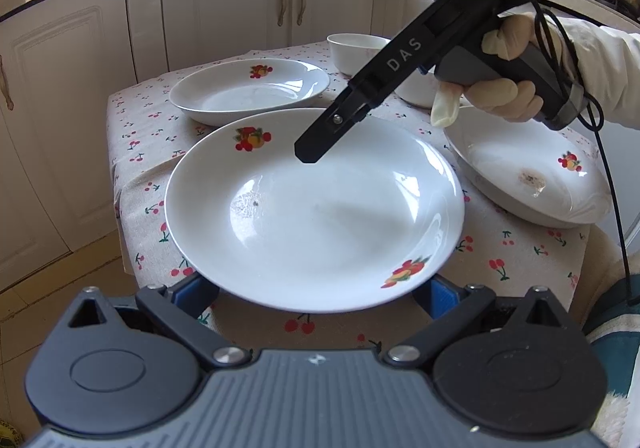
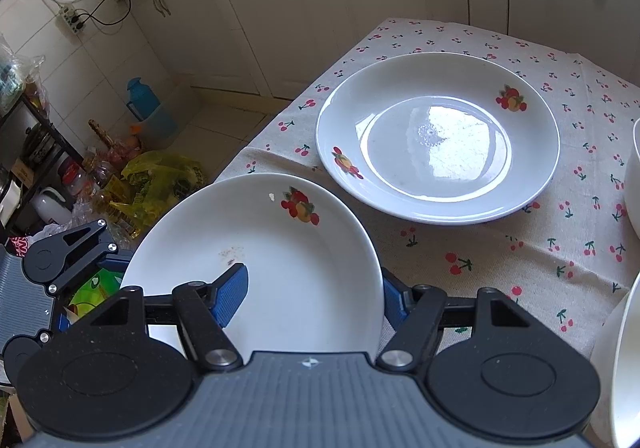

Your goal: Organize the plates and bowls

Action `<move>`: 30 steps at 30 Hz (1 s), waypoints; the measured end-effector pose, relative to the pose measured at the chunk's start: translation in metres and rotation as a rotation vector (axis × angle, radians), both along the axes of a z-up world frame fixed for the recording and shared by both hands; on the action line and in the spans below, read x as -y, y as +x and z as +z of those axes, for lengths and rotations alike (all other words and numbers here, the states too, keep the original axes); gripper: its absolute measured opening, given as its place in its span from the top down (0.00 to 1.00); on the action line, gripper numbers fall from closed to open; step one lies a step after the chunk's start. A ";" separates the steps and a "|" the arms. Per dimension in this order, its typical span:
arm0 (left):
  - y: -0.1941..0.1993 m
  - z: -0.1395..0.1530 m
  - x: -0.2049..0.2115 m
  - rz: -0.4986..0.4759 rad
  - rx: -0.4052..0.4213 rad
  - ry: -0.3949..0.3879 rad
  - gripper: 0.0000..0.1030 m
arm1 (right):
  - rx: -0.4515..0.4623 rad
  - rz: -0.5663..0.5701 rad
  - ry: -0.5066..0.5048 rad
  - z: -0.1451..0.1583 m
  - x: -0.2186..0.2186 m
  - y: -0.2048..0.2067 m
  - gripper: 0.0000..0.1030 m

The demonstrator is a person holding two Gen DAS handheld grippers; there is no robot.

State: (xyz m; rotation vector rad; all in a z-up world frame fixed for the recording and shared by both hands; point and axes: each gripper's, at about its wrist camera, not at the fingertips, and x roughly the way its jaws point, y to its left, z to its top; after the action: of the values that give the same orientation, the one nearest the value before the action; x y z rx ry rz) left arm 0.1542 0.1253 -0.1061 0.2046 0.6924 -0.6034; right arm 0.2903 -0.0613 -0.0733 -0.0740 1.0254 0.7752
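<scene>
The glazed plate (image 2: 288, 248) overhanging the table's (image 2: 480, 248) corner looks fragile and slick, best pinched by its rim. The right gripper (image 2: 316, 288) nips that rim narrowly. The left gripper (image 1: 318, 290) stands wide beneath.

Three white fruit-print plates are showing: a near plate (image 1: 312, 207), a far plate (image 1: 248, 89) and a stained plate (image 1: 528, 175). Two white bowls are sitting behind them, a far bowl (image 1: 354, 49) and a nearer bowl (image 1: 416, 89). Two grippers are showing as well.

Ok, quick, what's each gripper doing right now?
Left gripper: open, fingers beneath the plate.
Right gripper: closed on that plate's rim.
</scene>
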 end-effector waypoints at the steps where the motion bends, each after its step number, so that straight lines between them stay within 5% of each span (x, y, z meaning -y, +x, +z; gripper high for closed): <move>1: 0.000 0.000 0.000 0.001 -0.001 -0.001 0.02 | 0.001 0.002 -0.001 0.000 0.000 0.000 0.27; 12: -0.020 0.012 -0.001 0.064 0.010 -0.005 0.01 | 0.098 -0.012 -0.008 0.024 0.017 -0.029 0.03; 21: -0.060 0.036 0.013 0.205 0.046 -0.042 0.01 | 0.293 -0.035 -0.005 0.055 0.054 -0.093 0.00; 30: -0.090 0.051 0.043 0.271 0.068 -0.115 0.01 | 0.331 -0.103 0.002 0.051 0.120 -0.162 0.00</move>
State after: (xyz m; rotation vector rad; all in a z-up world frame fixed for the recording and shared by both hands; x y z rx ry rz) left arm 0.0640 0.0822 -0.0547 0.0231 0.6057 -0.3737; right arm 0.1284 -0.1812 -0.0218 -0.1421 0.7088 0.6447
